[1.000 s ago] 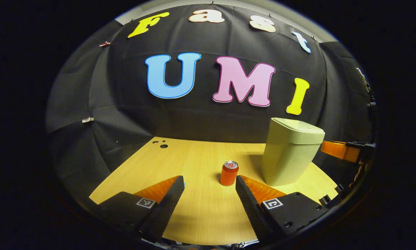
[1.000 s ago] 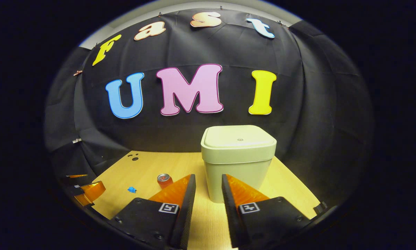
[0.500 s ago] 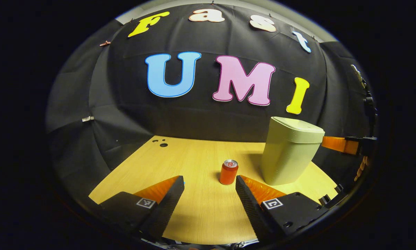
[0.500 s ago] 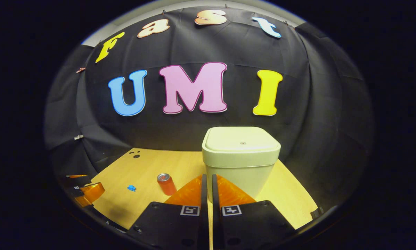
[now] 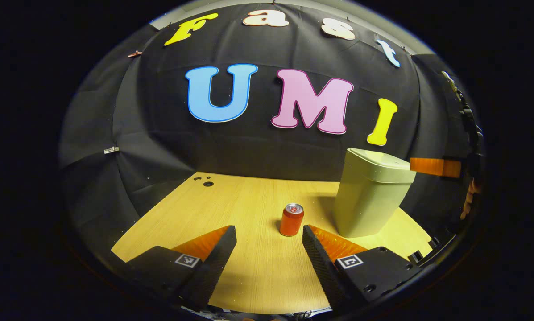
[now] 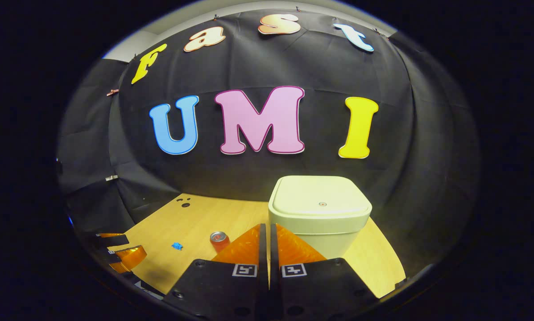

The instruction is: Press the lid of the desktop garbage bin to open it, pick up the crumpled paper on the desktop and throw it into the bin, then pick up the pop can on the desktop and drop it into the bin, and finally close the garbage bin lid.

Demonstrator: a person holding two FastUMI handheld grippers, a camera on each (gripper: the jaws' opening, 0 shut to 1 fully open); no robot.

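The pale green bin [image 6: 333,238] stands at the table's back right with its lid [image 6: 320,203] closed. My right gripper [image 6: 268,226] is shut on nothing and hovers in front of the bin, about level with the lid. From the left gripper view it [image 5: 434,167] shows at lid height by the bin [image 5: 367,200]. The red pop can [image 5: 292,219] stands upright left of the bin. My left gripper [image 5: 268,229] is open and low over the table, just short of the can. A small blue crumpled paper [image 6: 176,245] lies left of the can [image 6: 219,239].
The wooden table [image 5: 231,200] has a few small dark holes [image 5: 208,183] near its back left corner. Black cloth walls close in behind and beside the table. My left gripper [image 6: 119,254] shows at the table's left edge in the right gripper view.
My right gripper has shut its fingers and risen, now looking down more on the bin lid. My left gripper has hardly moved.
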